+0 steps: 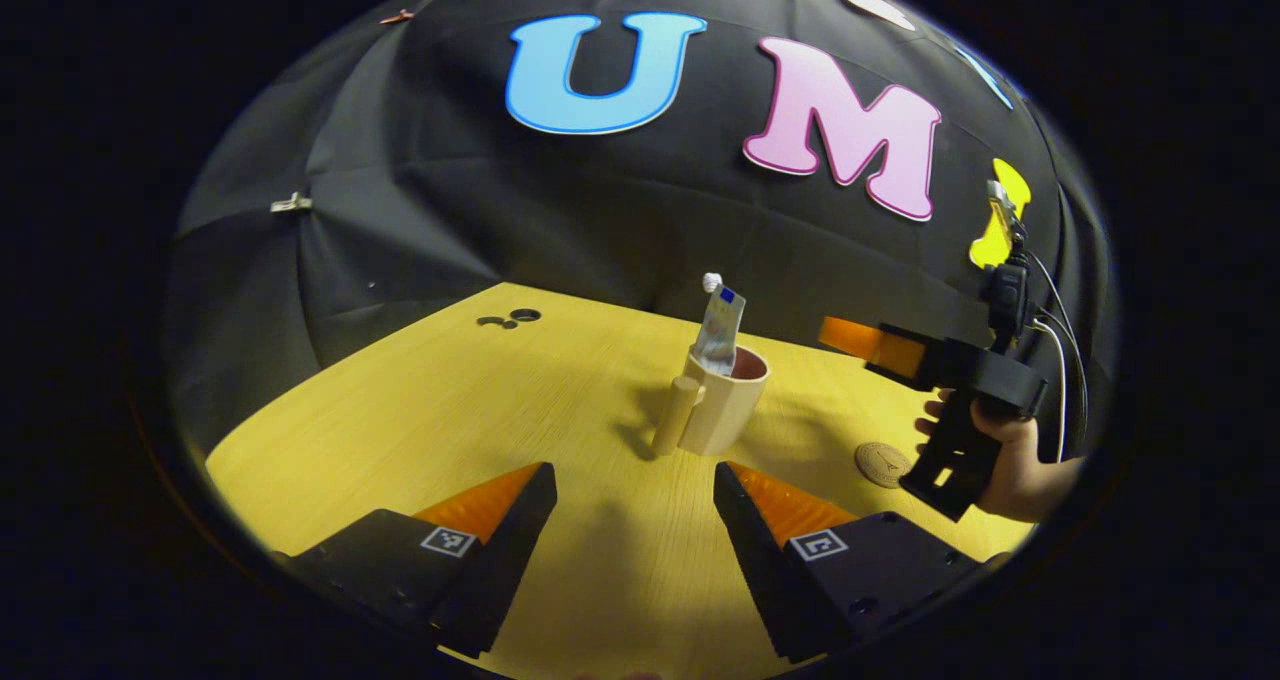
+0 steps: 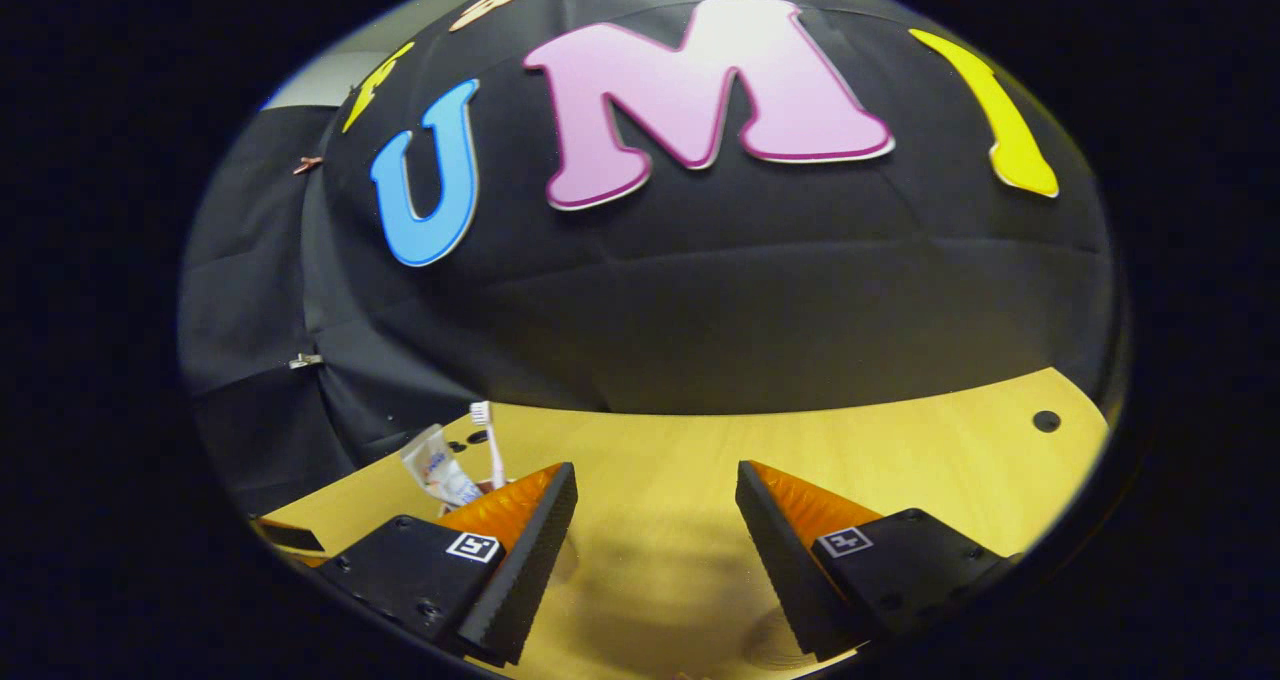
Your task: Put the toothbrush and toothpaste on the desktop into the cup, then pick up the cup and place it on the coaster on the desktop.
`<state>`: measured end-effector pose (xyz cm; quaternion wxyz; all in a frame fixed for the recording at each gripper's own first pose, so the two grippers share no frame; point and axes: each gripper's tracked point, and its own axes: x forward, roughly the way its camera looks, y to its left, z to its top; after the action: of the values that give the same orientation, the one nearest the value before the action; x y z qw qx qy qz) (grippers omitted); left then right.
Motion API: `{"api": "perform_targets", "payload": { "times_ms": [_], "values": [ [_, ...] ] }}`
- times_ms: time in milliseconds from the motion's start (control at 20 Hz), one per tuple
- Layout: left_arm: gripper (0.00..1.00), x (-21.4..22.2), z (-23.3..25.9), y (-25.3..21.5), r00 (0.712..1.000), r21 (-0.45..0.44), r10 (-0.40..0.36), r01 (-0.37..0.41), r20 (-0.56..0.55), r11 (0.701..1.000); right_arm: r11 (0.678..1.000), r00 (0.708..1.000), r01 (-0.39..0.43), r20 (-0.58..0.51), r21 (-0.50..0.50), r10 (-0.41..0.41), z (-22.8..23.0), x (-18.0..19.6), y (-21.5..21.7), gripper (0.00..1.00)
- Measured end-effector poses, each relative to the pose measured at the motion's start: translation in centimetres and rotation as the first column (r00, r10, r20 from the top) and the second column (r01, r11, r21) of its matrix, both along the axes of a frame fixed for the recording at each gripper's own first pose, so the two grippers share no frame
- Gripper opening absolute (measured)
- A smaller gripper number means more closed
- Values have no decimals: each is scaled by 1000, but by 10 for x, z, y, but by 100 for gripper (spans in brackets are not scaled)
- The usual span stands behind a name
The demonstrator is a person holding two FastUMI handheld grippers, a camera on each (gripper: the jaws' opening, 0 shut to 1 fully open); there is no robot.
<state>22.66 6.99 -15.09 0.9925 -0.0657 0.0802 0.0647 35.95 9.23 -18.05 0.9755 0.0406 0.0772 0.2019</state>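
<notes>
Standing upright on the light wooden desktop [image 1: 420,430], the beige cylindrical cup with a reddish inside and a rod-shaped handle [image 1: 722,405] sits just past twelve o'clock from the left gripper [image 1: 635,490], whose two fingers are spread wide with nothing between them. A white-and-blue toothpaste tube [image 1: 720,330] leans out of the cup's mouth, its flat end uppermost, with the white head of a toothbrush [image 1: 711,282] peeking just above it. At about three o'clock from the cup, a small round brown coaster [image 1: 882,463] lies flat on the desktop, apart from the cup. Just beyond the coaster, a person's hand [image 1: 1010,460] grips the other gripper above the table, its fingers pointing toward the cup. In the right gripper view, the right gripper [image 2: 655,490] is likewise spread wide and carries nothing, with bare wood showing between its fingers. At roughly ten o'clock there, behind its near finger, the toothpaste tube [image 2: 435,470] and the white toothbrush [image 2: 488,445] stick up together; the cup itself is hidden by that finger.
</notes>
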Motion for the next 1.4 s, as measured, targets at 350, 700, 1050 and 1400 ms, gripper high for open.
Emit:
{"api": "perform_targets", "payload": {
  "times_ms": [350, 700, 1050, 1400],
  "values": [
    [98, 42, 19, 0, 980, 70, -168, 176, -108, 982, 976, 977, 213, -8, -48, -214, -1, -7, -134, 98],
    [98, 87, 15, -17, 885, 169, -334, 402, -325, 900, 927, 928, 364, -52, -95, -369, -17, -43, -247, 98],
    [95, 111, -24, -31, 721, 138, -379, 546, -581, 827, 841, 841, 515, -90, -164, -533, -38, -98, -352, 98],
    [81, 121, -46, -41, 632, 125, -344, 577, -695, 807, 788, 789, 568, -113, -239, -603, -53, -132, -409, 98]
  ]
}}
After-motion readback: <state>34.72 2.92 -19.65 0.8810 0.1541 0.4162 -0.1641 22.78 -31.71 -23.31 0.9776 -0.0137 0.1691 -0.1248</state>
